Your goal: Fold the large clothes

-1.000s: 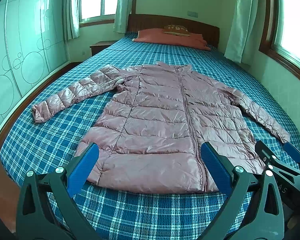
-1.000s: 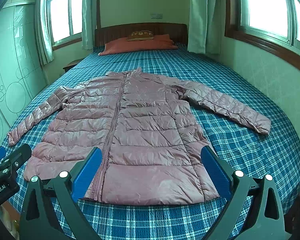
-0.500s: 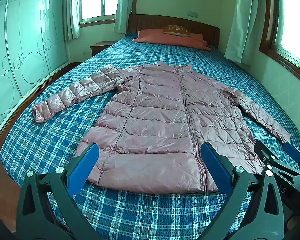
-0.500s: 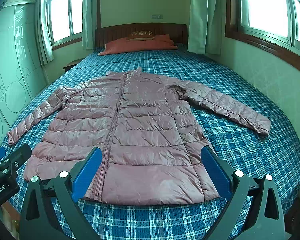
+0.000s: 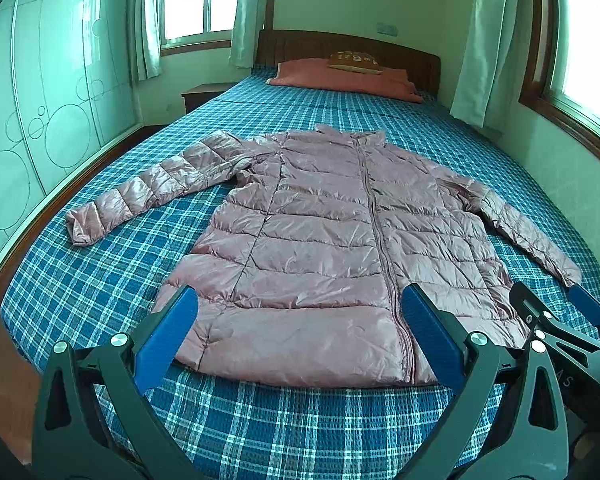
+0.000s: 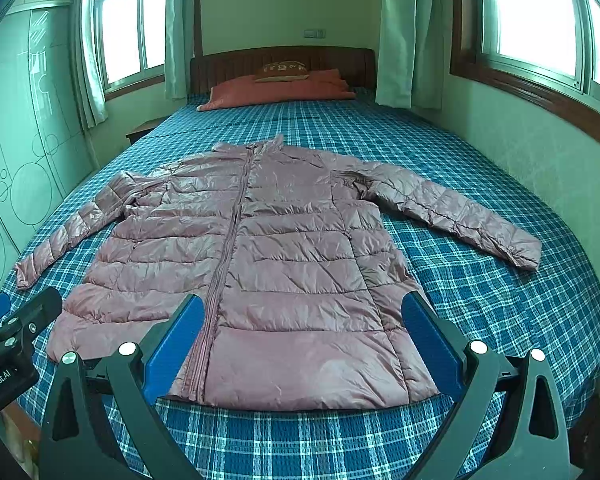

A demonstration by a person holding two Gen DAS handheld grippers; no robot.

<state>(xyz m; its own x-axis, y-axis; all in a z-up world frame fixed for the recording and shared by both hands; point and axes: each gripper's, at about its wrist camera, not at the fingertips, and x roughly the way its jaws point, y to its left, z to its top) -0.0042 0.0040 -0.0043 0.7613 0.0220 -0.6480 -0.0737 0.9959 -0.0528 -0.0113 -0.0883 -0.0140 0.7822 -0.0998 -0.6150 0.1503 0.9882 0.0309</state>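
Note:
A pink quilted puffer jacket (image 5: 320, 248) lies flat and zipped, front up, on the blue plaid bed (image 5: 100, 280), both sleeves spread out to the sides. It also shows in the right wrist view (image 6: 284, 264). My left gripper (image 5: 298, 332) is open and empty, held above the jacket's hem at the foot of the bed. My right gripper (image 6: 300, 336) is open and empty, also above the hem. The right gripper also shows at the right edge of the left wrist view (image 5: 560, 320).
An orange pillow (image 5: 340, 78) and a small brown cushion (image 5: 354, 60) lie at the wooden headboard. A wardrobe (image 5: 40, 120) stands to the left, a wall with windows (image 6: 540, 120) to the right. A nightstand (image 5: 204, 94) is beside the bed's head.

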